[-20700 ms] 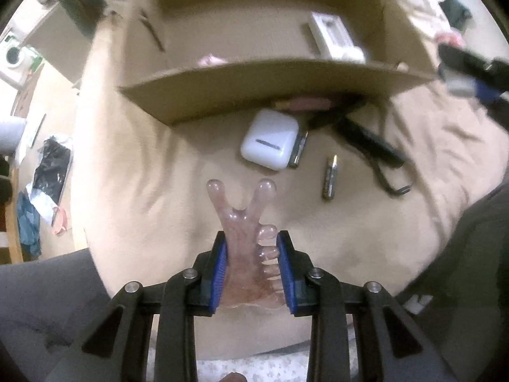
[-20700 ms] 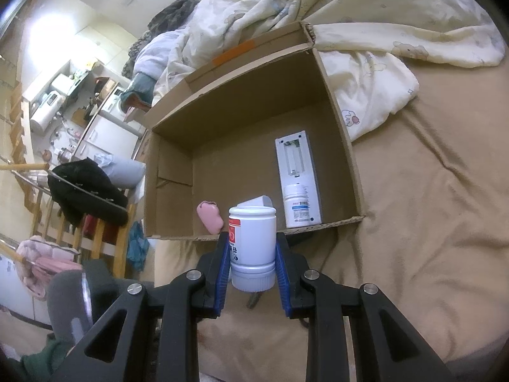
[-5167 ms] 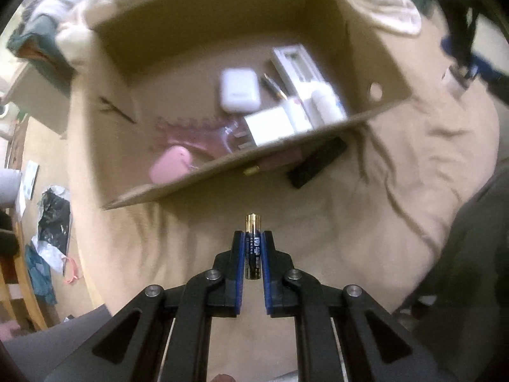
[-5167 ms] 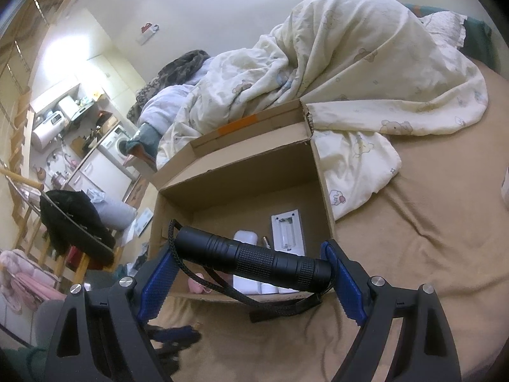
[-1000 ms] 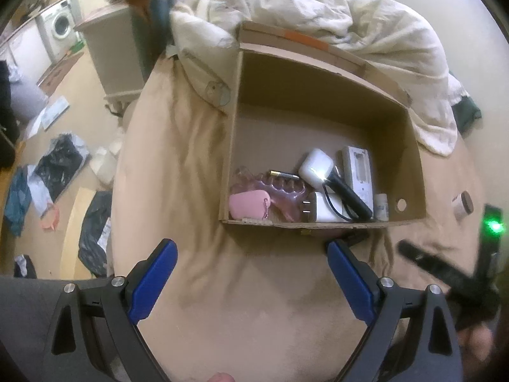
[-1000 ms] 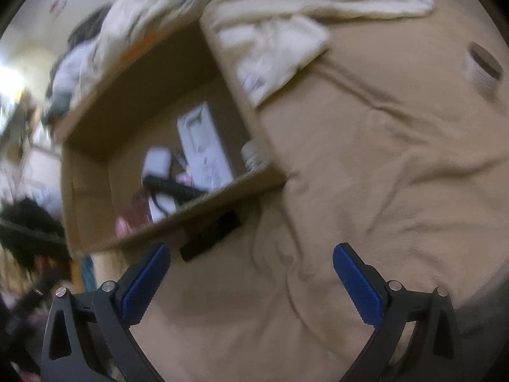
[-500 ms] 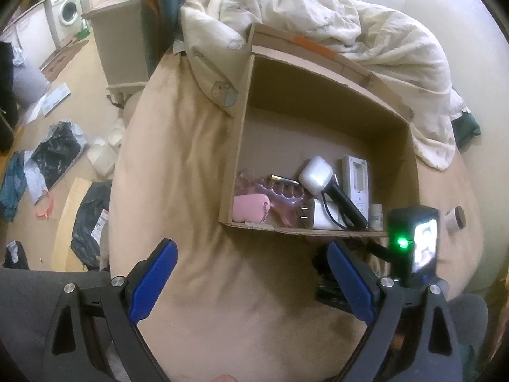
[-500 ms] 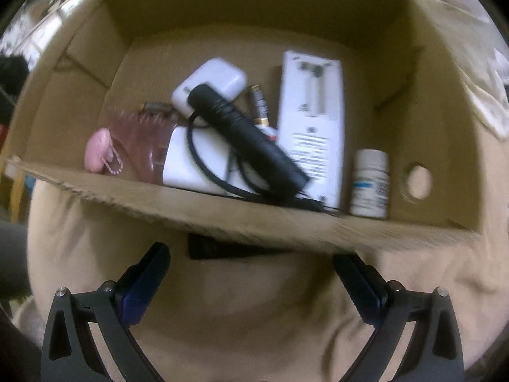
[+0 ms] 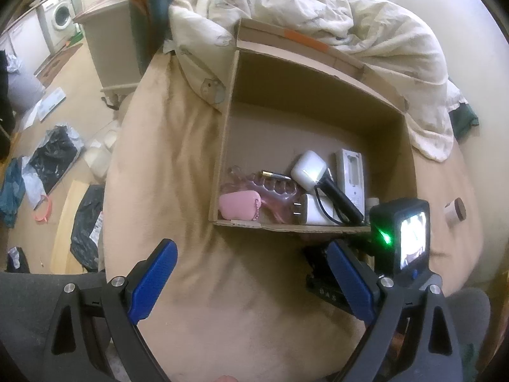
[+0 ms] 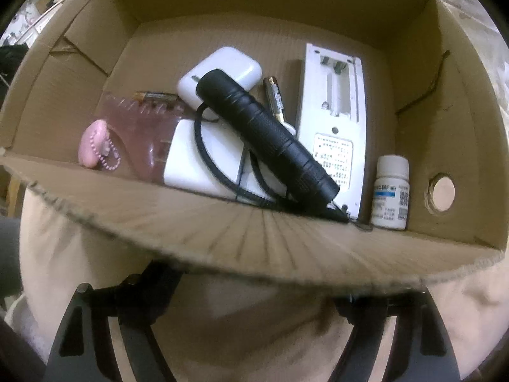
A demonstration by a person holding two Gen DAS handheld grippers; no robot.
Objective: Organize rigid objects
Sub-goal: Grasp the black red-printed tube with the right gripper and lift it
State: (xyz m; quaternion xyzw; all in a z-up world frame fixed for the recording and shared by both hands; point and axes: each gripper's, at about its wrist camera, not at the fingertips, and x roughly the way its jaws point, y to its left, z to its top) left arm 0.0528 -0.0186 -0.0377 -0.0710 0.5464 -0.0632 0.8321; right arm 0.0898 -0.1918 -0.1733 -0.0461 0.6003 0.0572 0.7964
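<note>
One ribbed black flashlight (image 10: 267, 137) in corrugated box (image 10: 286, 248).

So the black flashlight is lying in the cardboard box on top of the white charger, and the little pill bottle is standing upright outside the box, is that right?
Not quite. The pill bottle stands upright inside the cardboard box, near its right wall, as the right wrist view shows. The black flashlight does lie in the box across the white charger.

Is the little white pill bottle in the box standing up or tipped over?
Upright: the pill bottle stands on its base, cap on top, in the cardboard box's near right corner.
</note>
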